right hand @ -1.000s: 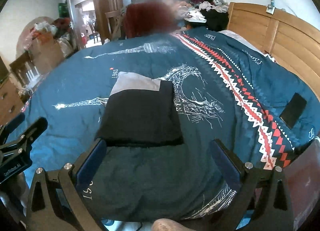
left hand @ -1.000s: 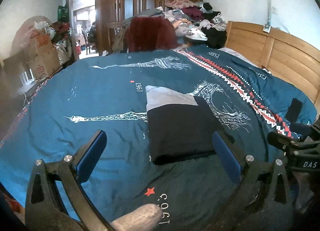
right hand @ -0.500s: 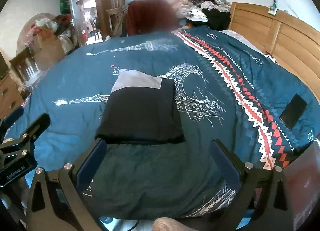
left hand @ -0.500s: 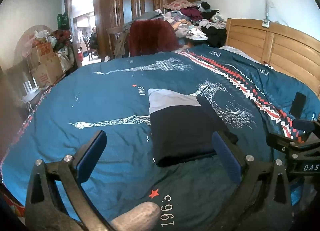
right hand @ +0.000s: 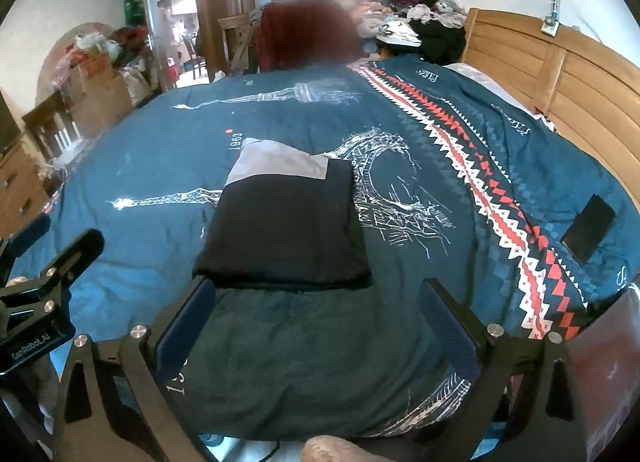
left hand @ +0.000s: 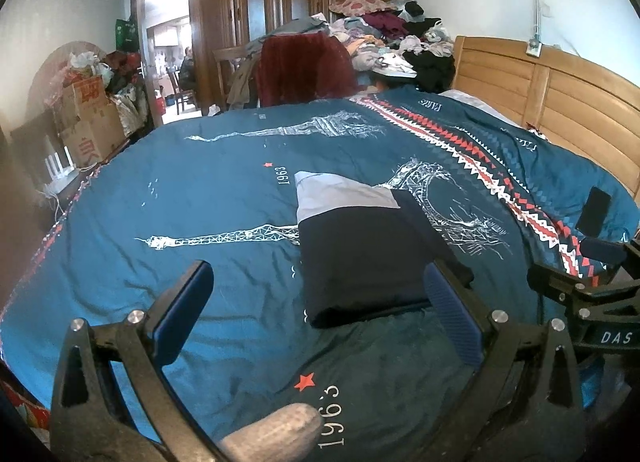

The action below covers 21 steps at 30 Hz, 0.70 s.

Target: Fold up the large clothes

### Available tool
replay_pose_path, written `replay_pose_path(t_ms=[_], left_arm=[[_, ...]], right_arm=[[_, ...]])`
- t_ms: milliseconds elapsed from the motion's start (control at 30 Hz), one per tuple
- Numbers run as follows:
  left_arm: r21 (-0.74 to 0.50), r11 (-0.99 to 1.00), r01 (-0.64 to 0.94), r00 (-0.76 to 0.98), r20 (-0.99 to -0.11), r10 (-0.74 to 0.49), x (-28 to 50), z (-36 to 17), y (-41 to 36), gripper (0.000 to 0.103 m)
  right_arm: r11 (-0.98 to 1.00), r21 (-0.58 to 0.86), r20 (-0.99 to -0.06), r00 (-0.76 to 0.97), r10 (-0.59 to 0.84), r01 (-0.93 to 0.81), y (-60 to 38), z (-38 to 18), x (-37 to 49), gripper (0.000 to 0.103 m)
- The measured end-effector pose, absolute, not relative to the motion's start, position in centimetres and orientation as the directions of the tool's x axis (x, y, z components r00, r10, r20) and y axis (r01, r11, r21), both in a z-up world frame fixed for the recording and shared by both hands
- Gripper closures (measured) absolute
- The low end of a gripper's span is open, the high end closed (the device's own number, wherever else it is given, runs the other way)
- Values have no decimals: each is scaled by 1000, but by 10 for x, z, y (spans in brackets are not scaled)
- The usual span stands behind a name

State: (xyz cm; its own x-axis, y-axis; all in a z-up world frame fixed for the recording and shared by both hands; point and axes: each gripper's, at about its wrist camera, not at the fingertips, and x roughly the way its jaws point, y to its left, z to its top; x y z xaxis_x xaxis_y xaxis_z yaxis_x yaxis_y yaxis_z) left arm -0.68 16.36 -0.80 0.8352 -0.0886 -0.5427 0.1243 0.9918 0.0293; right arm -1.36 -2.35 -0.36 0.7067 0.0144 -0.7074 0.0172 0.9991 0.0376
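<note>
A dark garment [right hand: 284,229] lies folded into a neat rectangle at 12 o'clock on the blue bedspread [right hand: 168,165]. Both the left gripper [left hand: 320,314] and right gripper [right hand: 316,326] hover spread and empty; folding appears finished.

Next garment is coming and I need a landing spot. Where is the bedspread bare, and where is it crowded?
Bare: the wide stretch of bedspread left of the folded garment, and the near strip between it and the open left gripper and right gripper. Narrower: between garment and zigzag stripe. Crowded: the phone beside the headboard, and the clothes pile beyond the bed.
</note>
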Motion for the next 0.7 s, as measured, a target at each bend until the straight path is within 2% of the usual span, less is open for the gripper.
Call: replay_pose_path(t_ms=[333,700], left_arm=[[33,996,86,856,-514,-57,-7,0,168,0],[18,998,63,868,-495,-46,-8,2,176,0]], right_arm=[[999,32,-666,745,38,-23,-19,10,-16,0],[998,45,-678,733,60,-40,-12,11,-15,0]])
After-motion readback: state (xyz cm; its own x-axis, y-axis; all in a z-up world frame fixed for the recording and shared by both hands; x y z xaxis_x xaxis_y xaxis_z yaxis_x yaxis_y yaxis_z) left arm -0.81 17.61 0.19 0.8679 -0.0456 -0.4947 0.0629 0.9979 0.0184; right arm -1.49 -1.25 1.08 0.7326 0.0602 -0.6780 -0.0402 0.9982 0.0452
